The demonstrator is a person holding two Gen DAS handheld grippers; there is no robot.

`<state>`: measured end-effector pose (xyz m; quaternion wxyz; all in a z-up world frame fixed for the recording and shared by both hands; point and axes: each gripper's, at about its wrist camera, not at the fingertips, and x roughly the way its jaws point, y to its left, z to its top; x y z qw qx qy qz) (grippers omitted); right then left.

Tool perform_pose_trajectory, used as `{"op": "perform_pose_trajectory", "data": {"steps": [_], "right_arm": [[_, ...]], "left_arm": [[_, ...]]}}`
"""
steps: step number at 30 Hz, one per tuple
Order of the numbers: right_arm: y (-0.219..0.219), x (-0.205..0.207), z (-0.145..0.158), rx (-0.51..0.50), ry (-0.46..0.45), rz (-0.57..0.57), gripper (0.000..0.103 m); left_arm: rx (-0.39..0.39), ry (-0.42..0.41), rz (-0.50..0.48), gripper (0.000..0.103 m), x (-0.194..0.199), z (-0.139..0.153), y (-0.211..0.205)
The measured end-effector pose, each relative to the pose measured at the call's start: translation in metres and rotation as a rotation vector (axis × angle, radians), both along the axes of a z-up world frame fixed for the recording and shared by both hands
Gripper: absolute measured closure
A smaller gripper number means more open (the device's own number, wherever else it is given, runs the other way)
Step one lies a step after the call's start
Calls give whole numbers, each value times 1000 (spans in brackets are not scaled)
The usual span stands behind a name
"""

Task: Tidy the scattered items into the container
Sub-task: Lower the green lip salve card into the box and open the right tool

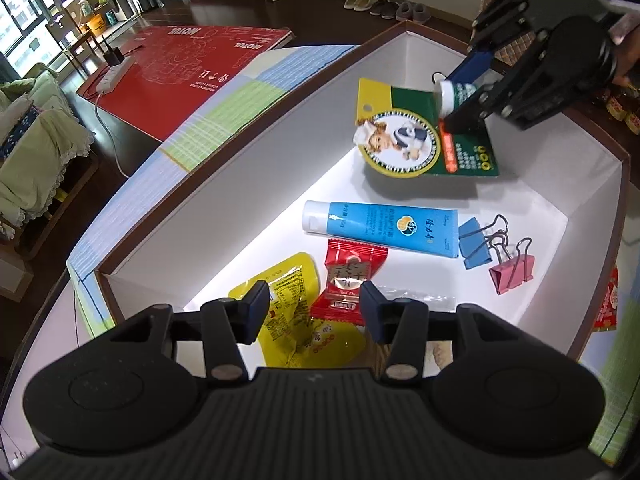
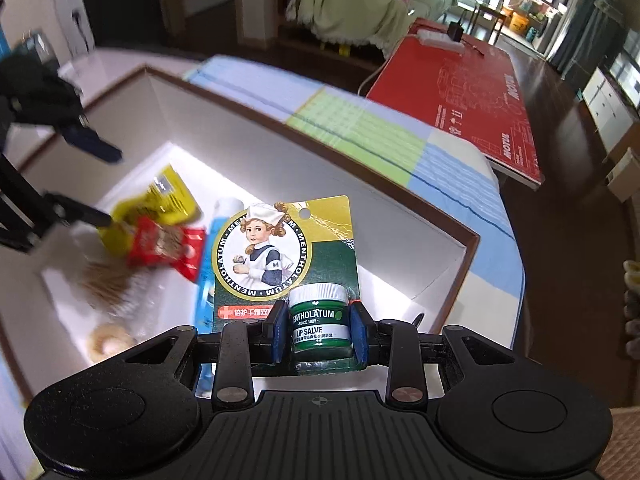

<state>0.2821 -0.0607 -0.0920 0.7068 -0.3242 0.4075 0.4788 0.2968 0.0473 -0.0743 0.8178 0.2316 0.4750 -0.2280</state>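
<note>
- Your left tongs [image 1: 314, 312] hang open and empty over the near end of the container [image 1: 248, 184], with the yellow sachet [image 1: 294, 312] and red candy wrapper [image 1: 348, 280] lying just below them.
- Beyond those, the blue tube [image 1: 384, 229] rests on the container floor, with the blue binder clip [image 1: 476, 242] touching its end and the pink binder clip [image 1: 514, 272] just beside it.
- Your right tongs [image 2: 319, 330] are clamped on the jar of the lip salve card [image 2: 288, 252], held above the container's far end and not yet set down.
- By my judgement most of the tidying is done; the salve needs releasing.
- One red packet [image 1: 608, 304] lies outside the right wall on the worktop [image 1: 224, 120], so it seems left to collect.
</note>
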Motion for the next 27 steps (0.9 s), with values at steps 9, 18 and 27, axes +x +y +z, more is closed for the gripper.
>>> {"op": "perform_pose_trajectory", "data": {"steps": [9, 18, 27], "right_arm": [[13, 1, -17, -61, -62, 32, 71], [21, -12, -17, -71, -151, 100, 70], [15, -16, 0, -11, -165, 113, 23]], "left_arm": [[-10, 1, 10, 58, 0, -2, 2], [6, 6, 10, 58, 0, -6, -1], [12, 4, 19, 57, -5, -3, 1]]}}
